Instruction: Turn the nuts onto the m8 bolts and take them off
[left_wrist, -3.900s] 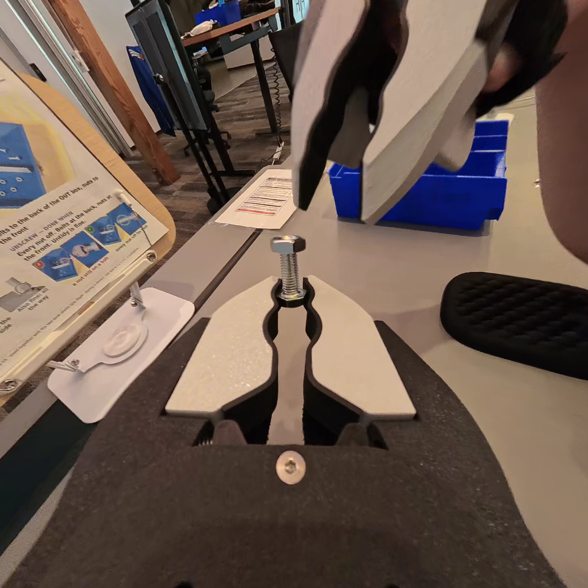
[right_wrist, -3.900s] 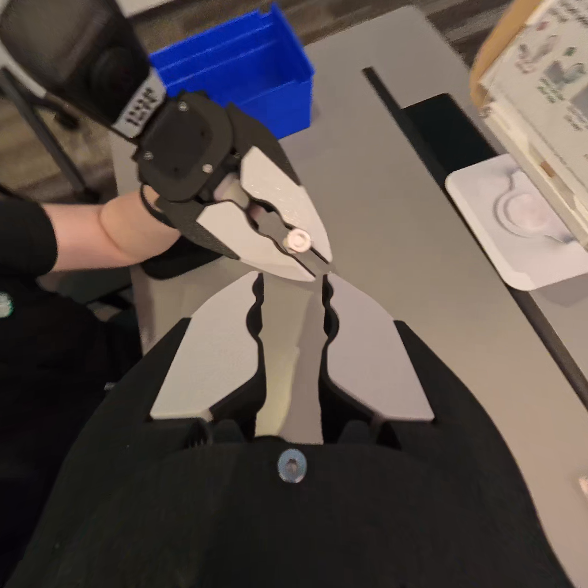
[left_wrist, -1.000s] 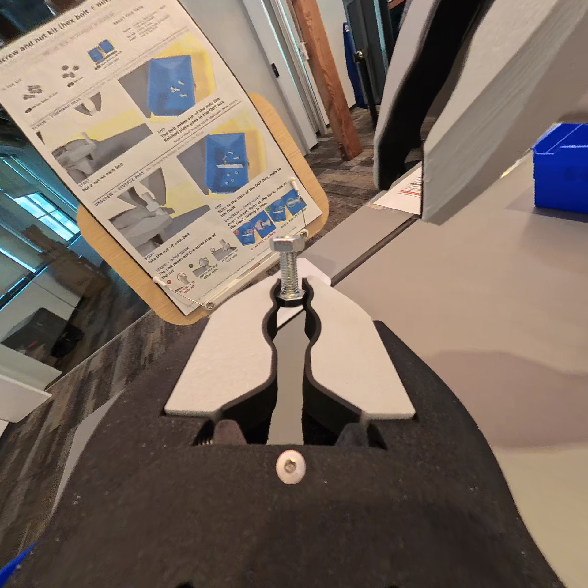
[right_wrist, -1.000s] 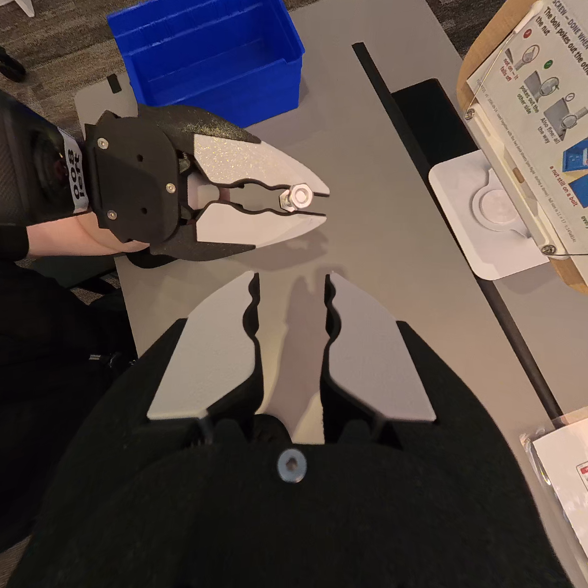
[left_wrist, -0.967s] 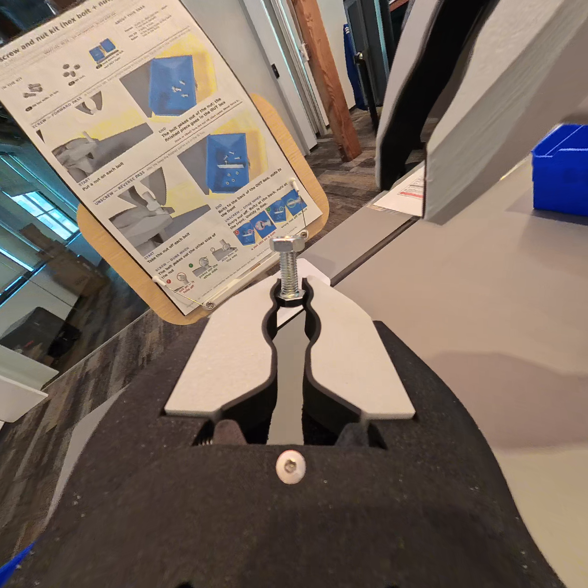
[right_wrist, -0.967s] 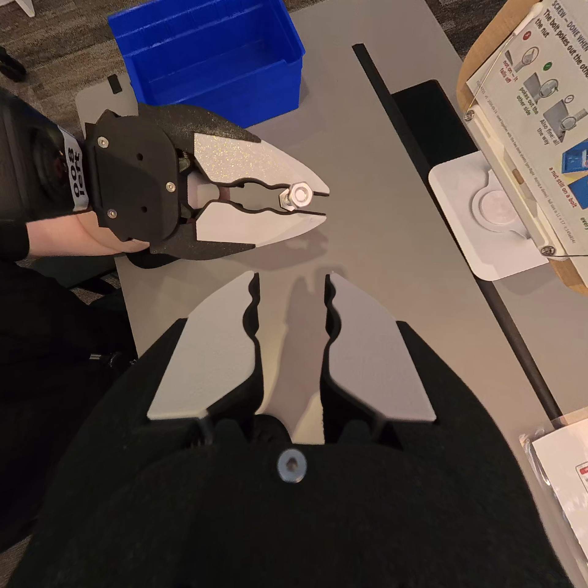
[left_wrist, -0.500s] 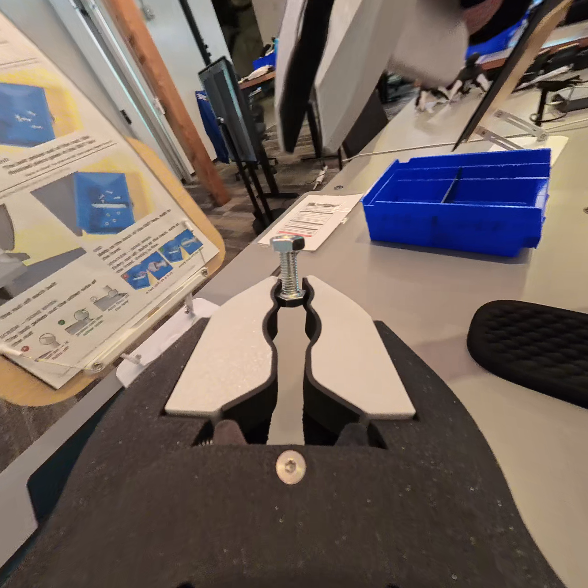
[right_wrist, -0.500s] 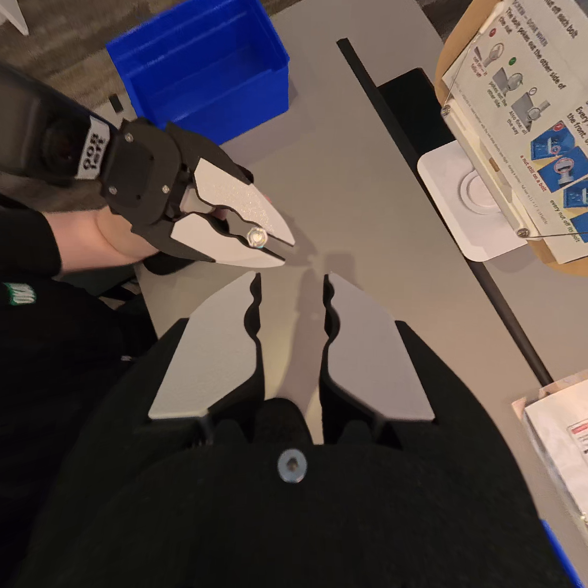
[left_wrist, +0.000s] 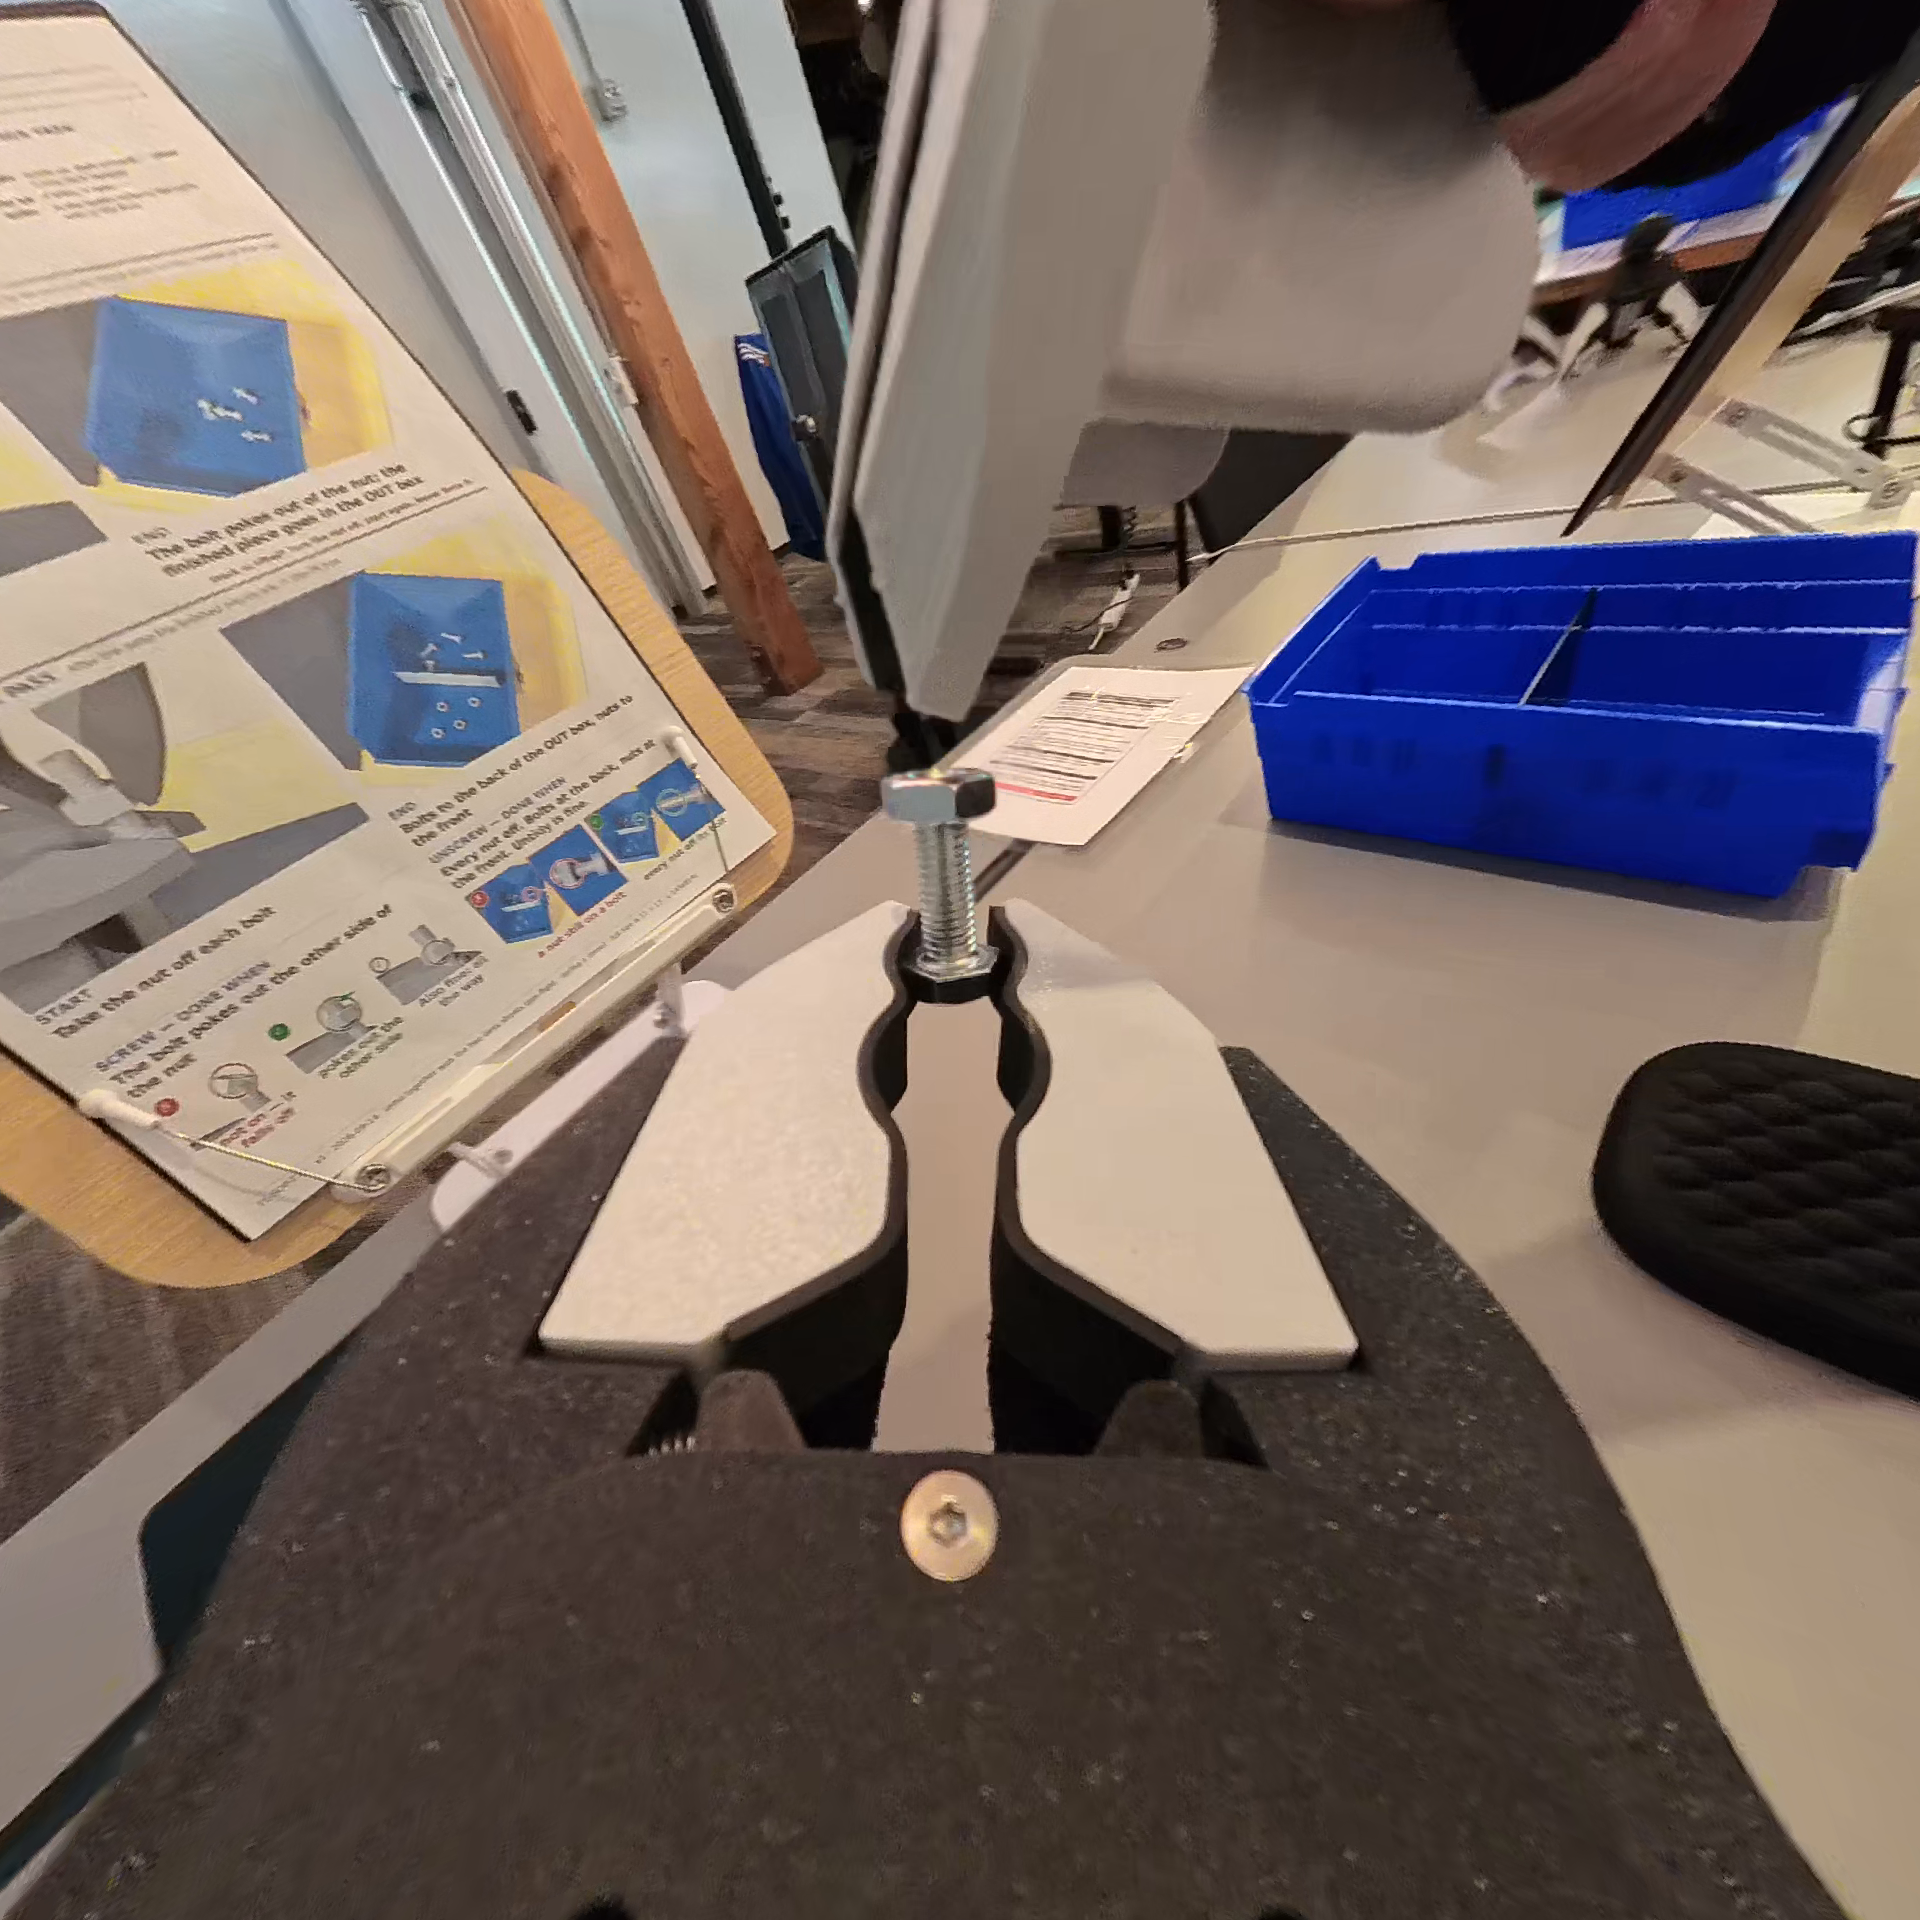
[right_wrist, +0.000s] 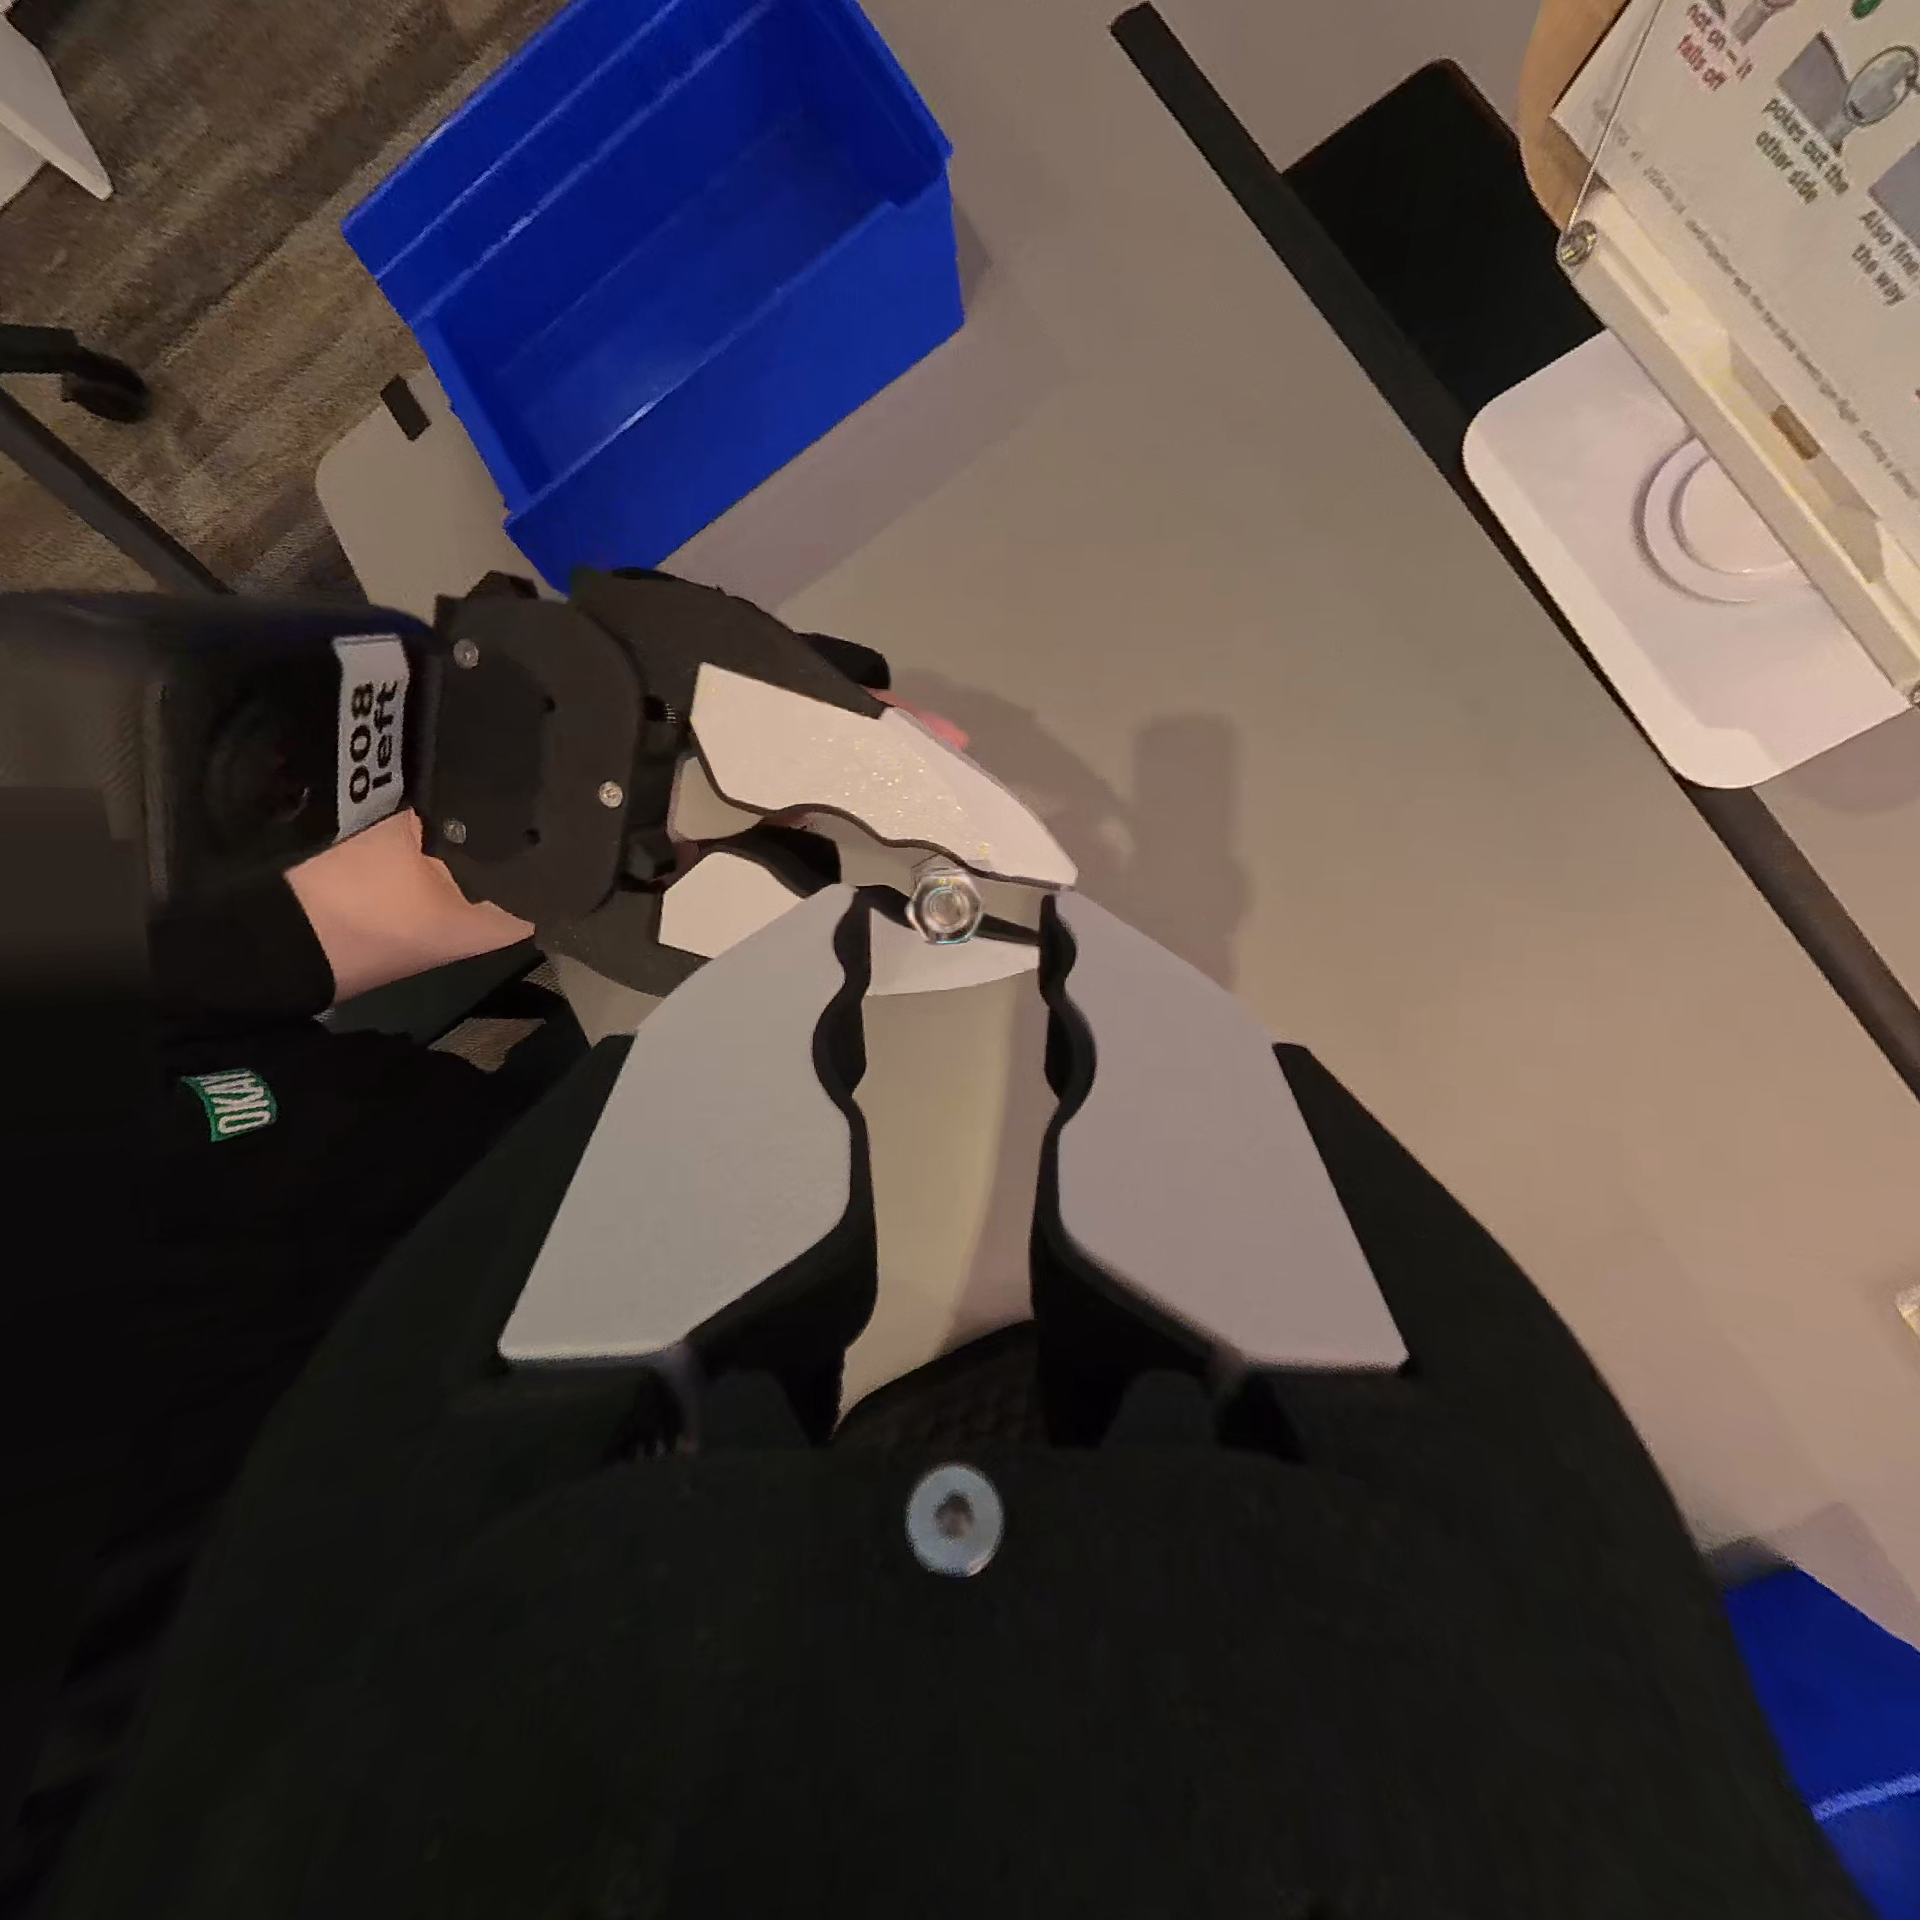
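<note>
The left gripper (left_wrist: 951, 961) pinches the nut (left_wrist: 948, 968) with the bolt (left_wrist: 940, 862) standing upright, while the right gripper (right_wrist: 948, 920), spread wide just above, must next clamp the head and twist.

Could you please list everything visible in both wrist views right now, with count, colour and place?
silver hex-head bolt: one, upright, head up, between the left jaws.
silver hex nut: one, on the bolt's shank, gripped at the jaw tips.
divided blue plastic bin: one, far side of the grey table.
undivided blue plastic bin: one, at the table's edge.
illustrated instruction board on wooden backing: one, leaning on a white stand.
printed white paper sheet: one, beside the divided bin.
black textured pad: one, on the table.
left gripper: shut on the nut.
right gripper: open, above the bolt head.
</note>
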